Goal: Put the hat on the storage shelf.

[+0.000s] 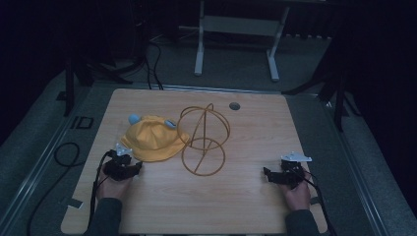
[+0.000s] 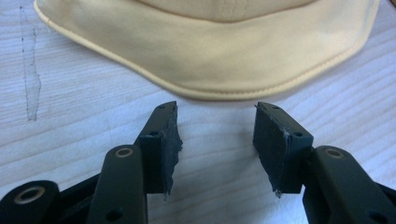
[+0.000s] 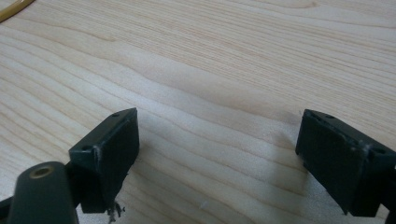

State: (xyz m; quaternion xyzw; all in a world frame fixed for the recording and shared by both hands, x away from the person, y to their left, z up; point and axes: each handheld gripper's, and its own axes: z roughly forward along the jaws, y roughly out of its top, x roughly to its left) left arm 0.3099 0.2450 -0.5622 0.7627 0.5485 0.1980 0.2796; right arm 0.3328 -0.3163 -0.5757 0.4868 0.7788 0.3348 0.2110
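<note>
A yellow hat point(image 1: 150, 138) with small blue ears lies on the wooden table point(image 1: 246, 206), left of centre. Right beside it stands a gold wire stand point(image 1: 203, 140) made of rings and rods. My left gripper point(image 1: 132, 168) rests on the table just in front of the hat's brim point(image 2: 219, 60); its jaws are open with bare wood between them, a short way from the brim edge. My right gripper point(image 1: 268, 174) lies near the table's right front edge, open wide over bare wood point(image 3: 219, 93).
A small round grommet point(image 1: 234, 105) sits in the table's far side. Cables point(image 1: 66, 152) trail off the left edge to the floor. A white frame's legs point(image 1: 199, 49) stand on the floor beyond the table.
</note>
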